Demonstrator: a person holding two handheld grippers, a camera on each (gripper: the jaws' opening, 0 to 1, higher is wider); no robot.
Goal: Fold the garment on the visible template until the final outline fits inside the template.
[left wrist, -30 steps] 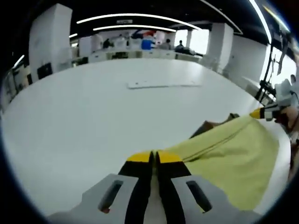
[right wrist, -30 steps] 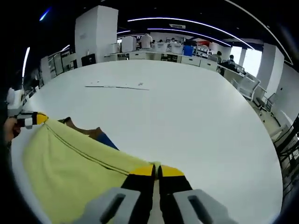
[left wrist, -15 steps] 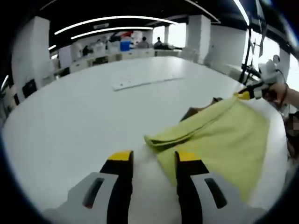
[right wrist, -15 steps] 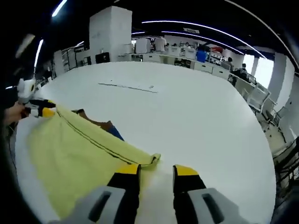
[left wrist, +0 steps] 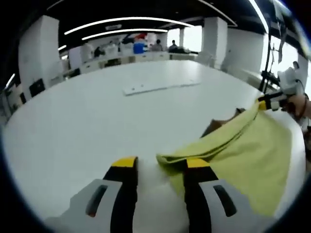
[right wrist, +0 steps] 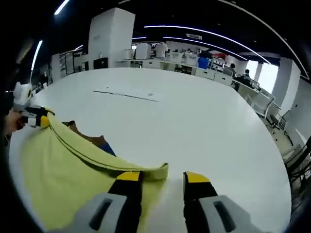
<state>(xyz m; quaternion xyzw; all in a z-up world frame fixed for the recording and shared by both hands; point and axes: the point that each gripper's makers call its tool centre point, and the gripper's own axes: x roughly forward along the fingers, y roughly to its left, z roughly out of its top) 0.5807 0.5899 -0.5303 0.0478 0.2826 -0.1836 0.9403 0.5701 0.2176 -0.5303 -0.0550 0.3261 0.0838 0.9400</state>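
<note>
A yellow garment [left wrist: 243,150] lies folded on the white table [left wrist: 82,121]. Its thick folded edge runs from one corner to the other. My left gripper [left wrist: 160,165] is open, with the near corner of that edge just ahead of its jaws and against the right one. My right gripper [right wrist: 162,177] is open too, and the other corner [right wrist: 158,171] lies just in front of it. Each gripper also appears small at the far corner in the other view: the right gripper [left wrist: 272,103] and the left gripper [right wrist: 36,119]. A brown patch [right wrist: 85,132] and a blue patch [right wrist: 108,148] peek out from under the folded edge.
A thin white strip [left wrist: 160,86] lies flat farther out on the table and is also seen in the right gripper view [right wrist: 126,94]. Desks, pillars and seated people stand beyond the far rim. A hand [left wrist: 297,104] holds the right gripper.
One second ago both grippers were shut on the garment's folded edge. Both have since opened and let go, and the edge now rests on the table.
</note>
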